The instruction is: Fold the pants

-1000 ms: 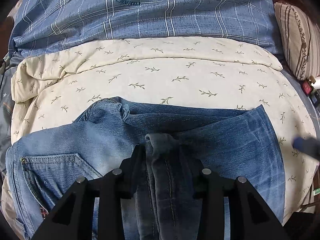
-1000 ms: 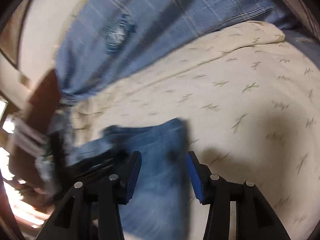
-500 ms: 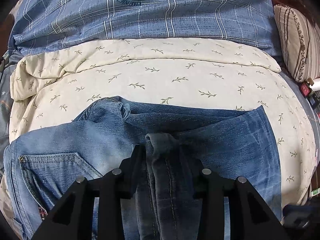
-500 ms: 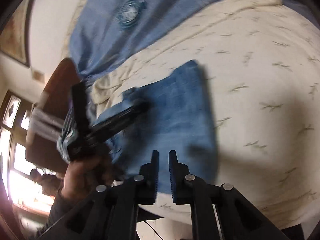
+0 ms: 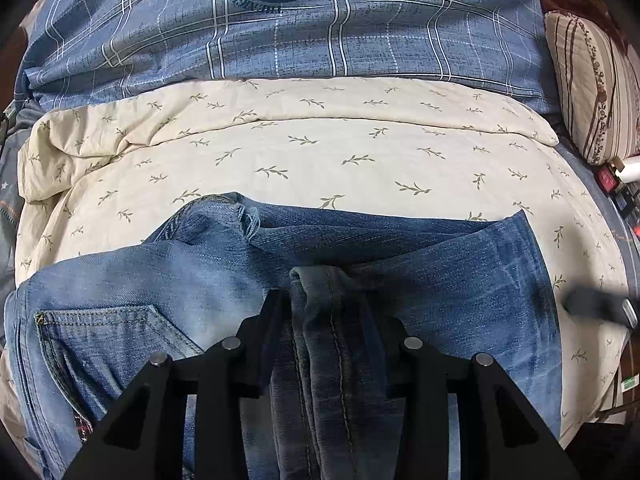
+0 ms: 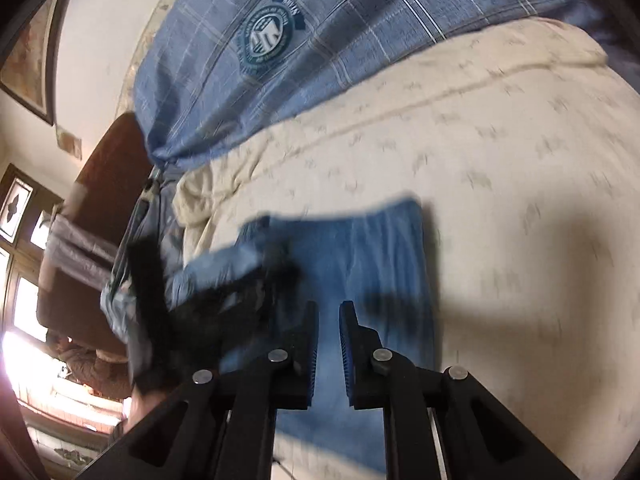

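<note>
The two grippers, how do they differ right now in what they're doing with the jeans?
The left gripper is clamped on a bunched fold of the jeans; the right gripper holds nothing, its jaws nearly together with only a narrow empty gap. The left gripper sits down in the denim at the middle of the jeans; the right gripper hangs above their flat end. The left gripper's view is sharp, the right gripper's blurred. Both point down at the jeans on the cream quilt.

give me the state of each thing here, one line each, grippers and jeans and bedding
left gripper: shut on a bunched fold of the jeans
right gripper: shut, nothing between its pads, above the jeans
jeans: folded over, lying flat on the cream blanket, back pocket showing at left
cream blanket: spread out, wrinkled at its left edge
blue plaid cover: spread behind the blanket
striped pillow: propped at the right edge
</note>
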Available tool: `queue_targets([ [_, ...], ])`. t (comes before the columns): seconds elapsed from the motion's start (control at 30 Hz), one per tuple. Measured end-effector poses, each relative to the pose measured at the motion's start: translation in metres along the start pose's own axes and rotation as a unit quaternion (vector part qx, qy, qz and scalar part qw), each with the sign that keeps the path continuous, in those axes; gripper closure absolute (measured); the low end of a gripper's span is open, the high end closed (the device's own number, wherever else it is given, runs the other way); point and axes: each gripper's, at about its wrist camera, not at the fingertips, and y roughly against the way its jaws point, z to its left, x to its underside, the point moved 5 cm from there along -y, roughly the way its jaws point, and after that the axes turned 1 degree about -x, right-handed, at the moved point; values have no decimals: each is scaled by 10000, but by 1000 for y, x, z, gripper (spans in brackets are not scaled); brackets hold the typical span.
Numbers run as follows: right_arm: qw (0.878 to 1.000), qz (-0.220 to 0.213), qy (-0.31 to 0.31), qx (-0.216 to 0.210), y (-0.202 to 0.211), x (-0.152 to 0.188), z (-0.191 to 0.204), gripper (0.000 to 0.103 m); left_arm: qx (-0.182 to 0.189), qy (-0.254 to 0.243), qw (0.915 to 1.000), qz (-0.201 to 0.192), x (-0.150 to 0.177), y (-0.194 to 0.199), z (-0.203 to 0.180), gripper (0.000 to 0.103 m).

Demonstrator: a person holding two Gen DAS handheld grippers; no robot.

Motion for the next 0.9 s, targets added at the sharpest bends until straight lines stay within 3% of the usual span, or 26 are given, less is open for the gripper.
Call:
queue_targets([
  [0.07, 9995, 206, -197, -106, -23, -14, -15, 89, -6, -5, 10000, -18, 0, 0, 0, 62],
  [0.13, 9973, 579, -404, 182, -55, -16, -40, 96, -27, -16, 10000, -27, 0, -1, 0, 62],
  [0.2, 9970, 477, -610, 4, -52, -18, -45, 97, -1, -2, 10000, -41, 0, 0, 0, 62],
  [0.4, 9995, 139, -227, 185, -10, -6, -31, 82, 303, 93, 9992, -235, 12, 31, 4, 53],
  [0.43, 9996, 54, -194, 217, 1, 0, -33, 63, 364, 116, 9988, -297, 17, 39, 5, 51],
  [0.47, 9995, -21, -192, 269, 6, 5, -35, 29, 432, 117, 9984, -350, 23, 46, 5, 50],
  [0.5, 9989, -122, -254, 382, 11, 10, -39, 21, 501, 105, 9980, -370, 29, 51, 2, 50],
  [0.57, 9984, -246, -295, 407, 21, 21, -44, 21, 564, 62, 9979, -310, 40, 52, -3, 50],
  [0.7, 9990, -47, -288, 335, 22, 53, -40, 23, 385, -178, 9991, -68, 62, 32, -8, 50],
  [0.8, 9985, 305, -223, 403, 6, 77, -39, 49, 144, -426, 9988, -201, 63, 32, -15, 48],
  [0.83, 9970, 558, -187, 494, -6, 85, -40, 66, 134, -416, 9988, -201, 63, 32, -16, 47],
  [0.9, 9945, 494, 154, 913, -7, 89, -36, 79, 188, -382, 9988, -231, 64, 32, -15, 47],
])
